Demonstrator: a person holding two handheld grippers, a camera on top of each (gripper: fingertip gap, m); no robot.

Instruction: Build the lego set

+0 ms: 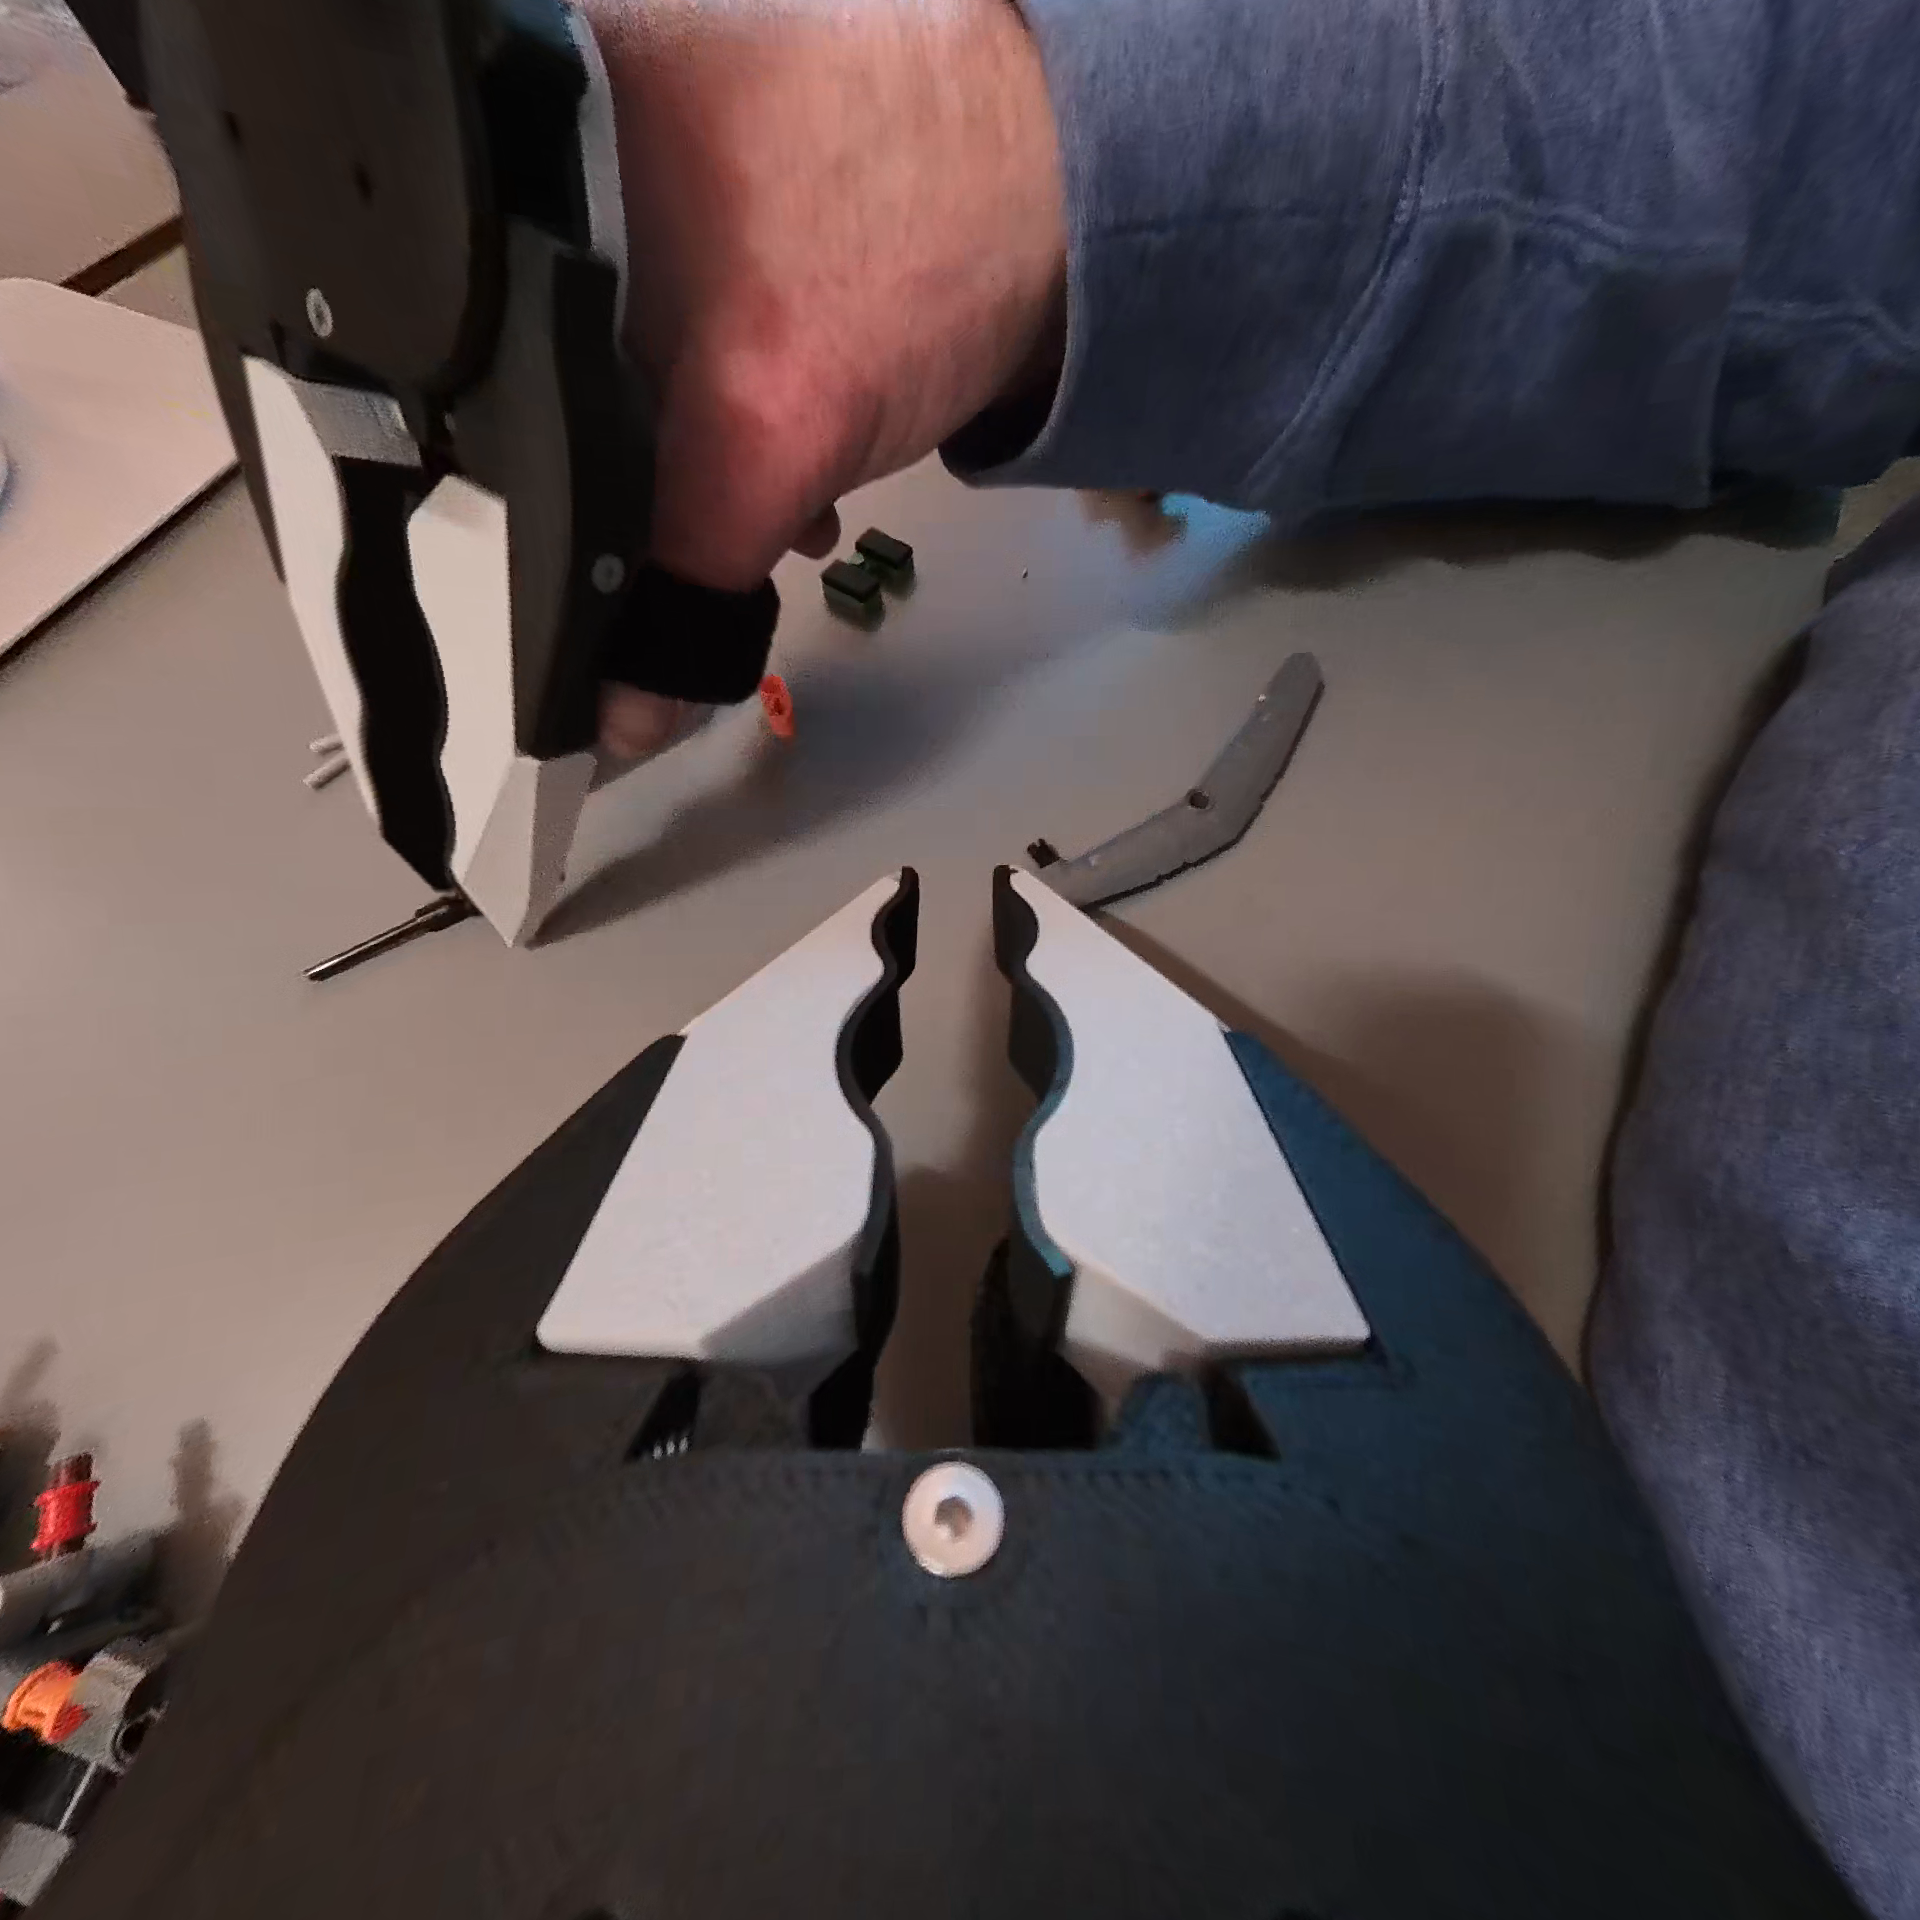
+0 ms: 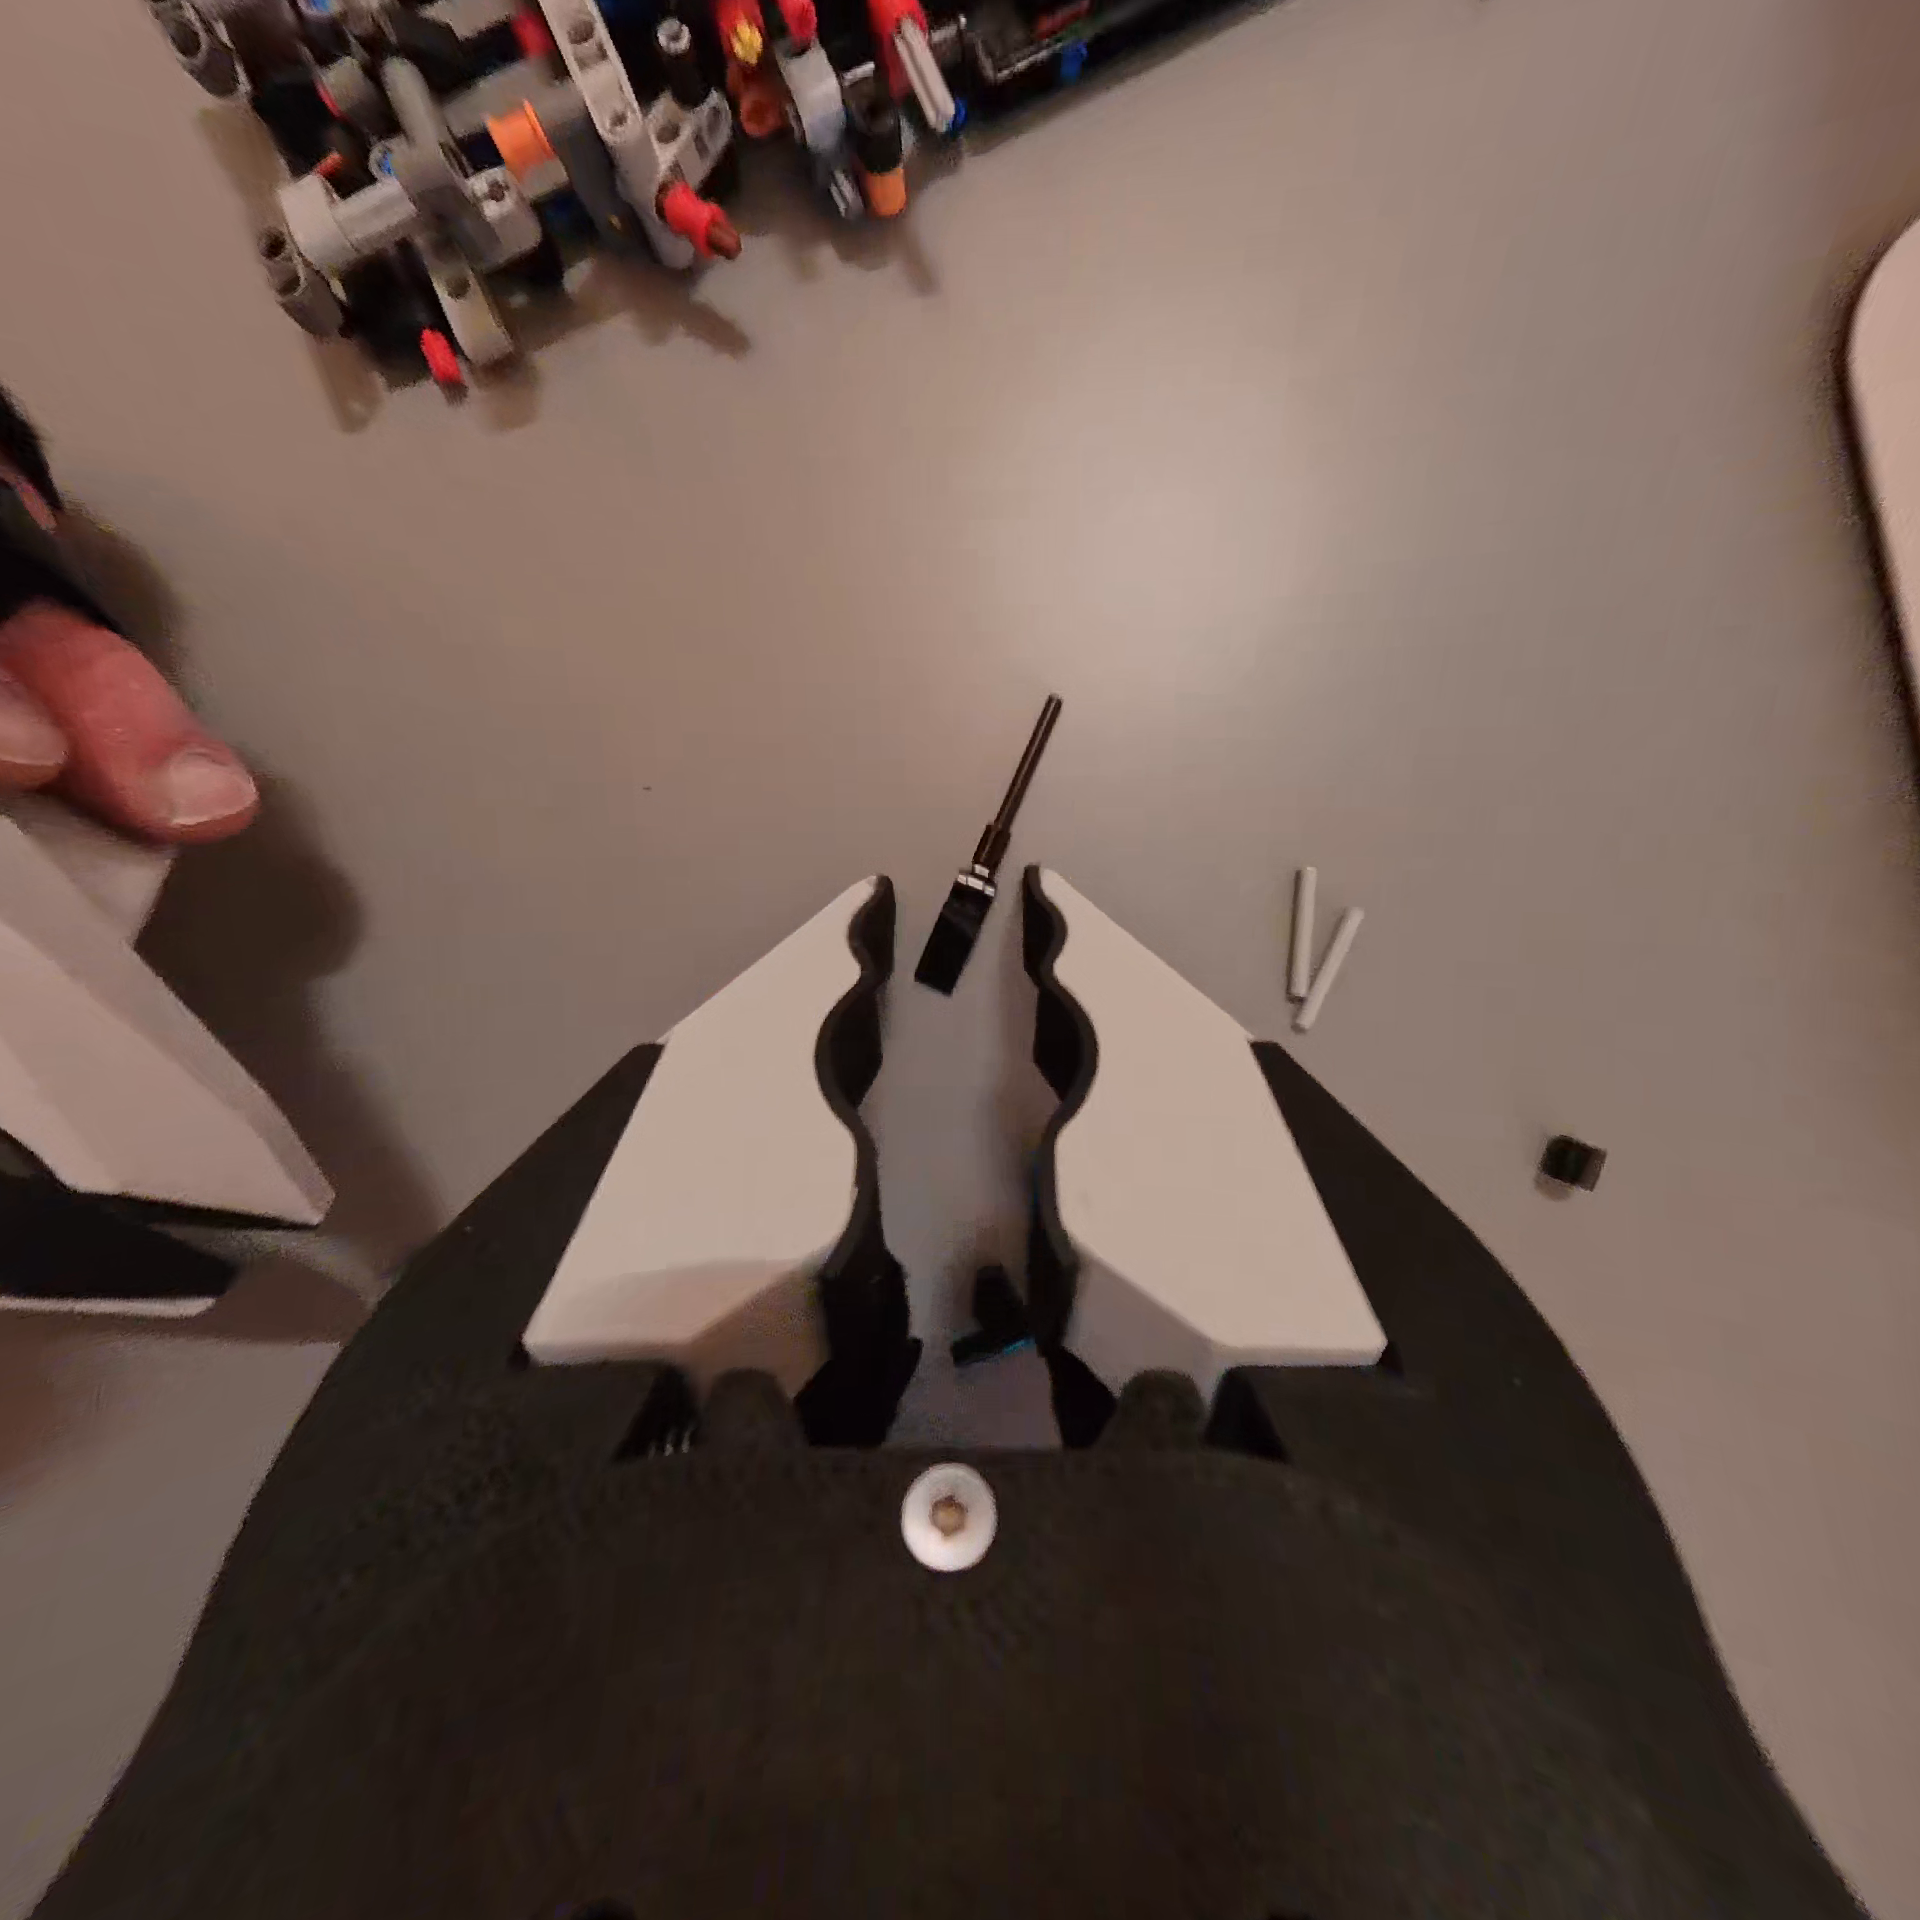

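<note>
A black axle with a black end piece (image 2: 987, 883) lies flat on the grey table (image 2: 1351, 582). My right gripper (image 2: 956, 881) is open and low over it, with the end piece between the fingertips and apart from both. In the left wrist view the right gripper (image 1: 499, 920) stands tip-down at the same axle (image 1: 379, 943). My left gripper (image 1: 956, 878) is open a little and empty, just above the table. A grey bent beam (image 1: 1195, 821) lies just beyond its right fingertip. The partly built model (image 2: 582, 156) stands at the far side of the table.
Two white pins (image 2: 1314, 945) and a small black piece (image 2: 1569, 1158) lie right of the right gripper. Two dark blocks (image 1: 868, 577) and an orange piece (image 1: 777, 707) lie under the hand (image 1: 831, 312). A blue sleeve (image 1: 1507, 239) fills the right. A white sheet (image 2: 1891, 416) lies at the far right.
</note>
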